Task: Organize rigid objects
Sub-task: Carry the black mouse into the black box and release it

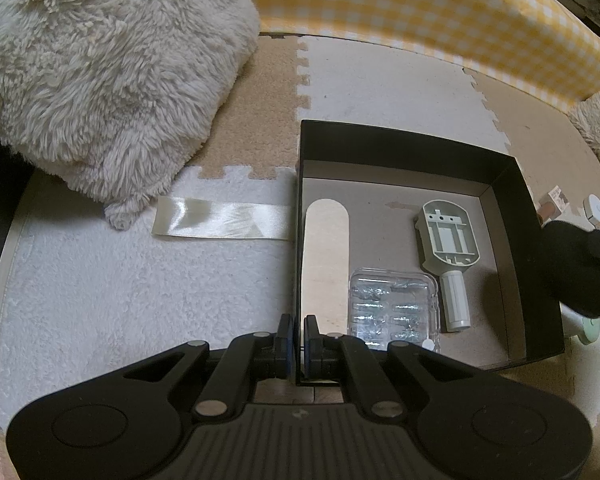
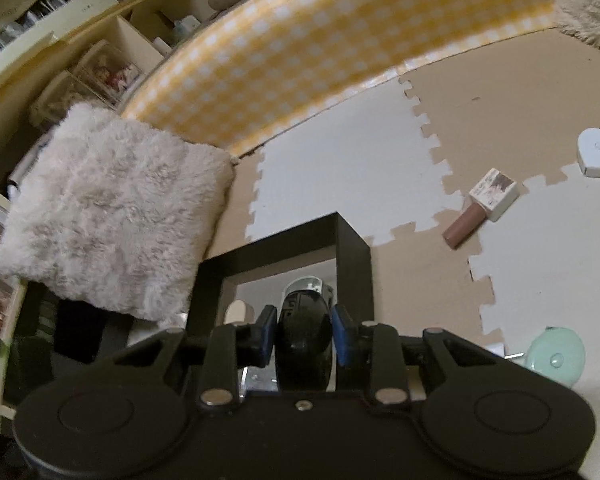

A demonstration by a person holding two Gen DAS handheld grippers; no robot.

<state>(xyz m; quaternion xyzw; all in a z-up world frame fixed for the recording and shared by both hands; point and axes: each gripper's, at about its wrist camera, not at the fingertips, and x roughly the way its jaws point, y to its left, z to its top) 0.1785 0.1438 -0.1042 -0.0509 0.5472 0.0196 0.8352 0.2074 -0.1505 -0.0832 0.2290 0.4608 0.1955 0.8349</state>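
A black open box [image 1: 500, 168] stands on the foam floor mats. My left gripper [image 1: 299, 330] is shut on the box's near left wall, one finger on each side. Inside the box lie a clear plastic case [image 1: 394, 312], a grey-green tool with a white handle [image 1: 448, 240] and a pale rounded wooden strip [image 1: 326, 256]. My right gripper [image 2: 305, 332] is shut on a black rounded object [image 2: 304, 344], with a blue pad pressed against each side. It hovers above the box's corner [image 2: 352, 248]. In the left wrist view, that dark shape [image 1: 576, 268] hangs by the box's right wall.
On the mats to the right lie a brown tube with a white cap [image 2: 484, 204], a white round case [image 2: 598, 152] and a mint round case [image 2: 556, 354]. A satin ribbon [image 1: 224, 222] lies left of the box. A fluffy pillow [image 1: 100, 72] and a yellow checked barrier [image 1: 420, 8] stand behind.
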